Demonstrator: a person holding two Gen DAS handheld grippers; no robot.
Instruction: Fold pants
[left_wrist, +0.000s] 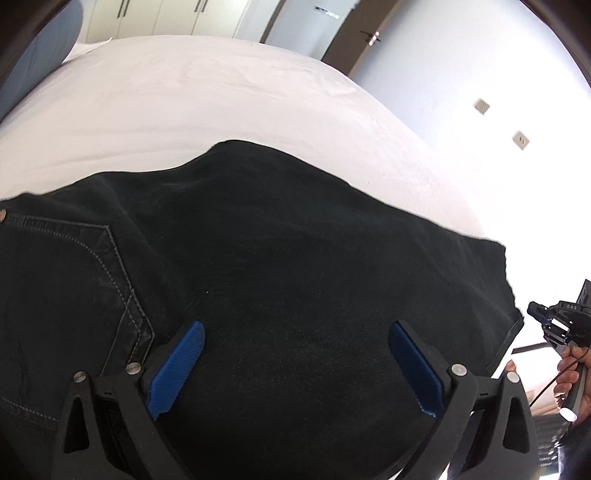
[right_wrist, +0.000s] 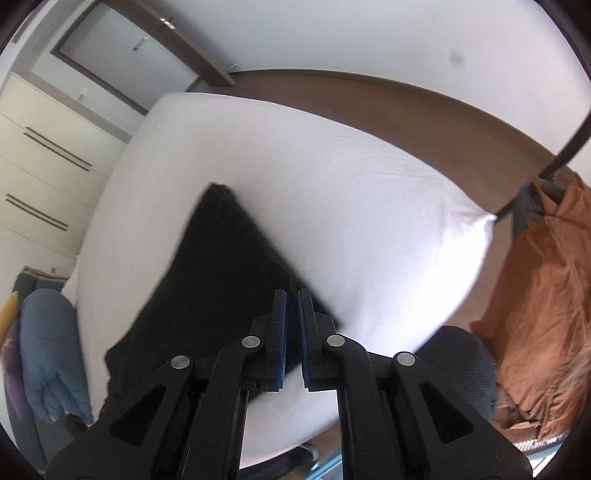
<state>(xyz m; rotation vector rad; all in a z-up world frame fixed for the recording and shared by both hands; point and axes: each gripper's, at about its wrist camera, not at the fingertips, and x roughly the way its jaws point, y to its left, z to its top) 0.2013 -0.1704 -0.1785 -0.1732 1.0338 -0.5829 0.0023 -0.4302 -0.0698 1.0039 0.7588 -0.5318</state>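
Observation:
Black pants (left_wrist: 280, 266) lie flat on a white bed (left_wrist: 192, 92), a stitched back pocket (left_wrist: 66, 266) at the left. My left gripper (left_wrist: 295, 332) hovers just above the cloth, its blue pads wide apart and empty. My right gripper (right_wrist: 293, 299) is nearly shut with a thin gap between its pads and nothing in it; it is held above the near end of the pants (right_wrist: 214, 273) by the bed's edge. The right gripper also shows at the far right of the left wrist view (left_wrist: 546, 317), off the end of the pants.
White wardrobe (right_wrist: 40, 162) stands left of the bed (right_wrist: 332, 192). A blue-grey pillow (right_wrist: 48, 350) lies at the left. Orange cloth (right_wrist: 543, 306) hangs over a rack at the right. A dark chair back (right_wrist: 458, 365) sits near the bed corner. Wood floor lies beyond.

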